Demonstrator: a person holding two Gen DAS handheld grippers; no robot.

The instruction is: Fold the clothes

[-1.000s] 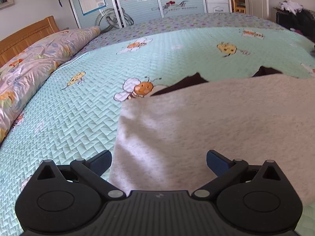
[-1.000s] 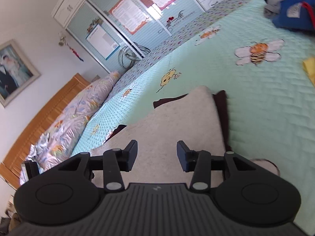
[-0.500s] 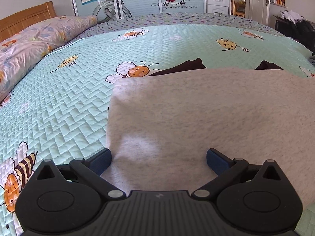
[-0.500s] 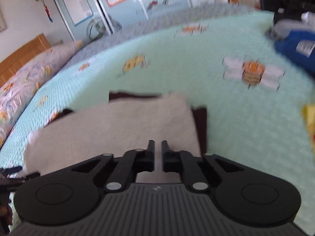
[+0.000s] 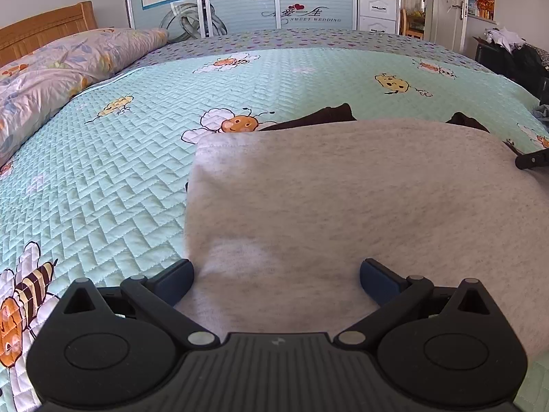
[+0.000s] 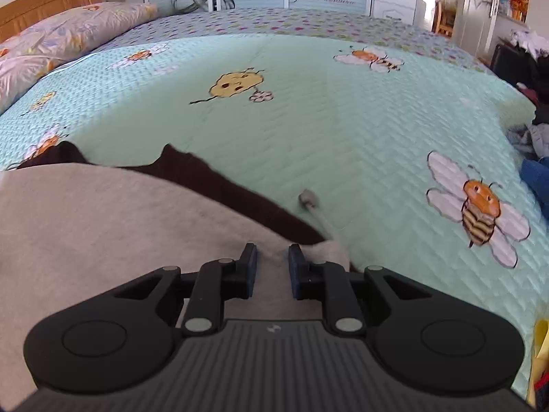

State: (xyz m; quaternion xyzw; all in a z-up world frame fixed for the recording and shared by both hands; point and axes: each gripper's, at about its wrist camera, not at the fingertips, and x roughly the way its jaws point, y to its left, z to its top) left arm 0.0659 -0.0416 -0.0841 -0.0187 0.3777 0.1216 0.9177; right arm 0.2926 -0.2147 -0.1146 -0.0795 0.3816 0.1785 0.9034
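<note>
Left wrist view: the left gripper [image 5: 276,276] hangs with its jaws wide, low over the near left part of the grey garment [image 5: 343,206] spread on the bee-print quilt [image 5: 137,171]; it has sunk slightly since a second ago.

Right wrist view: the right gripper [image 6: 272,264] has swung to the garment's right edge by the drawstring [image 6: 317,214]. Its jaws, narrowed since before, are opening again, with grey cloth showing between them. Dark lining [image 6: 219,185] shows beyond.

- The right gripper [image 6: 272,262] hovers over the grey garment's [image 6: 103,226] right corner, jaws narrowly apart and opening.
- A dark garment [image 6: 219,185] protrudes beyond the grey garment.
- A grey drawstring [image 6: 317,213] lies right of the grey garment on the bee-print quilt [image 6: 343,120].
</note>
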